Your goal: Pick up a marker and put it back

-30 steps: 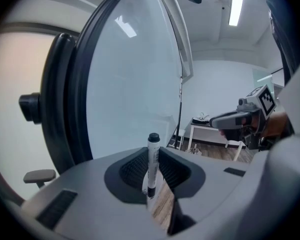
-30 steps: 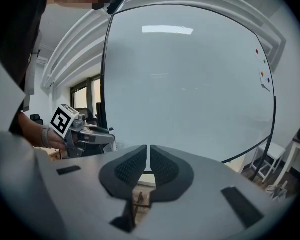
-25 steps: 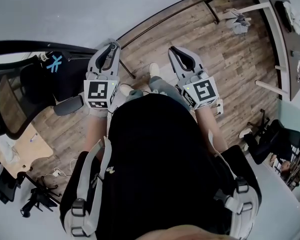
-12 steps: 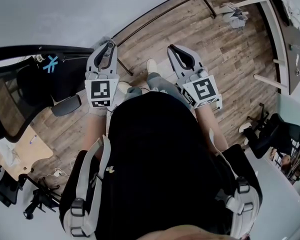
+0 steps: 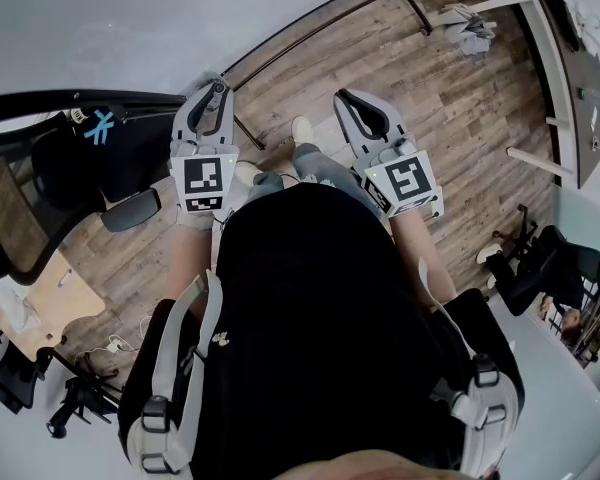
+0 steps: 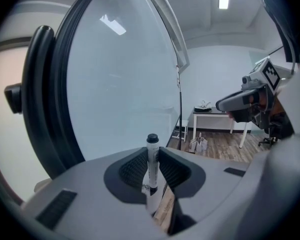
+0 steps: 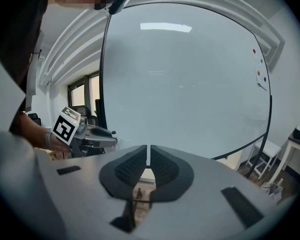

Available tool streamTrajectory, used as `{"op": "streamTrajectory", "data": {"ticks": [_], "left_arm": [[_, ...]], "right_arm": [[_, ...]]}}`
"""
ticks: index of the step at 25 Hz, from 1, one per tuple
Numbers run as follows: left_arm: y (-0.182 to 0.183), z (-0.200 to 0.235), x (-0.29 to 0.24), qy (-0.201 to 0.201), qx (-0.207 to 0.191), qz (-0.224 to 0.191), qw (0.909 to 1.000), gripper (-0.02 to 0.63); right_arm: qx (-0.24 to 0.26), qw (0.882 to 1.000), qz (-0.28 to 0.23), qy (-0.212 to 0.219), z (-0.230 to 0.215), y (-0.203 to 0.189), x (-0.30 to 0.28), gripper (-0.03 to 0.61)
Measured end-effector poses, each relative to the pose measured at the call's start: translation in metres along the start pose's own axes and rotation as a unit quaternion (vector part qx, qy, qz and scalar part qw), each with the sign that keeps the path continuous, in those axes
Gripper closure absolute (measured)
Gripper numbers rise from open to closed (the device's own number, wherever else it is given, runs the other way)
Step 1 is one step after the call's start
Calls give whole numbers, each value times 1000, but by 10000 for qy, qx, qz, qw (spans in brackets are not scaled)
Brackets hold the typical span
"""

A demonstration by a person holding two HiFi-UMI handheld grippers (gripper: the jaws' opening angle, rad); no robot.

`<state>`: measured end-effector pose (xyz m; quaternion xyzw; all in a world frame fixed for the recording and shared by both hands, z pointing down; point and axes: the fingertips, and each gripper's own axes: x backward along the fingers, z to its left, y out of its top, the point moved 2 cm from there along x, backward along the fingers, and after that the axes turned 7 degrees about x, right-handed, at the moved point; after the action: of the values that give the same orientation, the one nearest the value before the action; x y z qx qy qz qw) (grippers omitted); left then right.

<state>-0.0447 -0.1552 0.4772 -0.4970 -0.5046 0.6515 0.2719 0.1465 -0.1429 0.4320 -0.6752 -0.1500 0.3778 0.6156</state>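
Note:
A white marker [image 6: 152, 165] with a black cap stands upright between the pads of my left gripper [image 6: 152, 156], which is shut on it. In the head view the left gripper [image 5: 212, 103] is held out in front of the person, close to the whiteboard [image 5: 130, 18]. My right gripper [image 5: 358, 108] is held beside it at about the same height. In the right gripper view its jaws [image 7: 148, 159] stand together with only a thin slit and nothing between them. The whiteboard [image 7: 190, 84] fills most of both gripper views.
A black office chair [image 5: 40, 188] stands at the person's left. The whiteboard's frame bar [image 5: 330, 18] runs along the wooden floor ahead. A white table [image 6: 215, 113] stands far off at the right. Small magnets [image 7: 258, 74] sit near the board's right edge.
Both grippers have shifted slightly forward toward the whiteboard. The marker stays gripped in the left one, and the right jaws stay together.

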Motion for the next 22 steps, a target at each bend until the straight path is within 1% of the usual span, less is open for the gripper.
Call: {"op": "streamTrajectory", "data": {"ticks": [10,17,22], "left_arm": [[0,-1,-2,4,-112,32,9999,526],[0,-2,1,-72,-80,64,9999,500],[9,-1,4,-55,-73,-9,10000,492]], "right_arm": [[-23,10000,-17,-2,-1,0,-1,546],[-8,10000,-27,14,2,2,-3,546],[20,9999,-89,89,2,6,-5,546]]}}
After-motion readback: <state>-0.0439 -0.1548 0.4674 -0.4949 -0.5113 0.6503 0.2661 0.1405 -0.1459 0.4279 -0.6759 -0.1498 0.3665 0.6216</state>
